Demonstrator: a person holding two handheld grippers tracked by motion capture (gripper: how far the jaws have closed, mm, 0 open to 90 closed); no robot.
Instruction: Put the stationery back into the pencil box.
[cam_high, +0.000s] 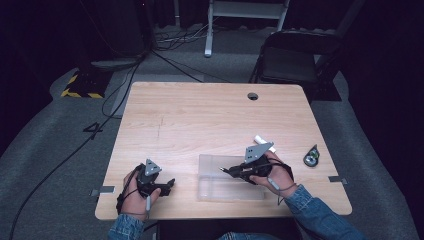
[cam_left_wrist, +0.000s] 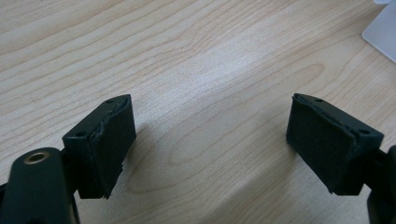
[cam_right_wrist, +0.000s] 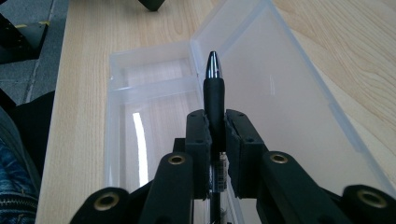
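Note:
A clear plastic case (cam_high: 220, 180) lies open near the table's front edge, its lid (cam_right_wrist: 261, 70) folded flat beside the tray (cam_right_wrist: 140, 121). My right gripper (cam_right_wrist: 215, 135) is shut on a black pen (cam_right_wrist: 214, 88) with a silver tip, held just above the case's tray; the same pen (cam_high: 227, 171) points left over the case in the high view. My left gripper (cam_high: 170, 184) rests at the front left of the table, a short way left of the case. It stands open (cam_left_wrist: 210, 140) over bare wood, with nothing between its pads (cam_left_wrist: 112, 140).
A small white cylinder (cam_high: 262, 140) lies behind my right hand. A black and green tape measure (cam_high: 312, 157) sits near the table's right edge. A cable hole (cam_high: 253, 96) marks the far side. A folding chair (cam_high: 295, 60) stands beyond the table.

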